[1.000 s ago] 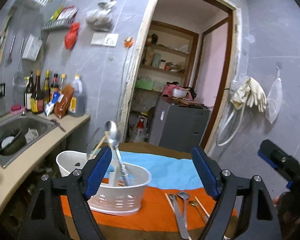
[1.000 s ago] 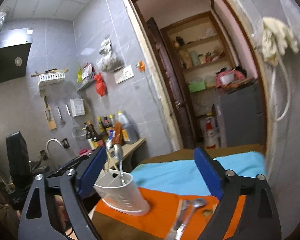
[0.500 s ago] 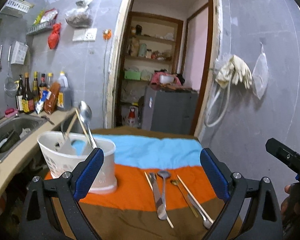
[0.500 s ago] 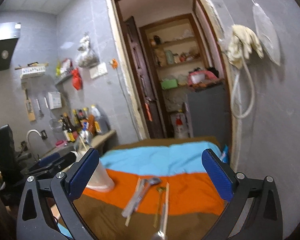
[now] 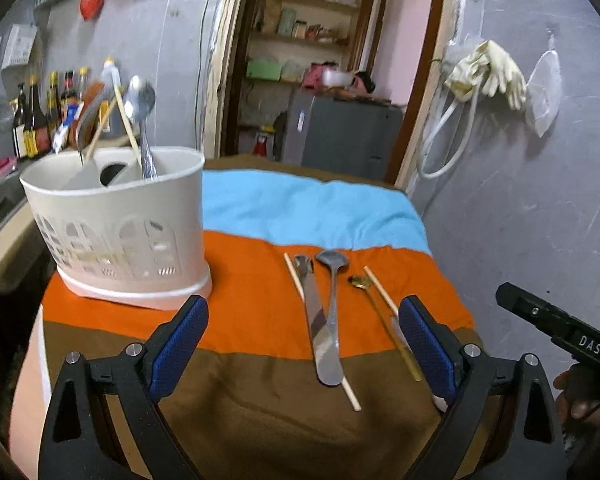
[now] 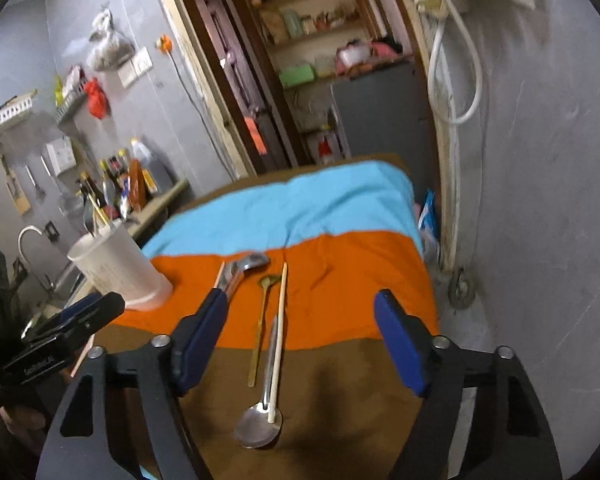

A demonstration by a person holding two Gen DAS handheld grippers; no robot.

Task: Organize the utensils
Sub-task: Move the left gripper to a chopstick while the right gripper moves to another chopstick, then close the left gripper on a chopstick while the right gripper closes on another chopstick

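Note:
A white perforated utensil holder (image 5: 120,232) stands on the orange stripe at the table's left, with a spoon (image 5: 140,104) and chopsticks in it; it also shows in the right wrist view (image 6: 118,266). Loose on the cloth lie a knife (image 5: 320,332), a steel spoon (image 5: 332,280), a small gold spoon (image 5: 360,282) and two chopsticks (image 5: 380,290). A large steel spoon (image 6: 260,420) with a chopstick (image 6: 278,340) across it lies under my right gripper (image 6: 300,344), which is open and empty. My left gripper (image 5: 304,344) is open and empty above the knife.
The table carries a blue, orange and brown striped cloth (image 5: 300,208). A counter with bottles (image 5: 40,120) and a sink is on the left. A grey wall (image 5: 540,200) is close on the right. A doorway with a grey cabinet (image 5: 340,132) lies behind.
Both grippers have pulled back from the holder and tilted down toward the loose utensils. The holder now sits further left in both views. Both stay open.

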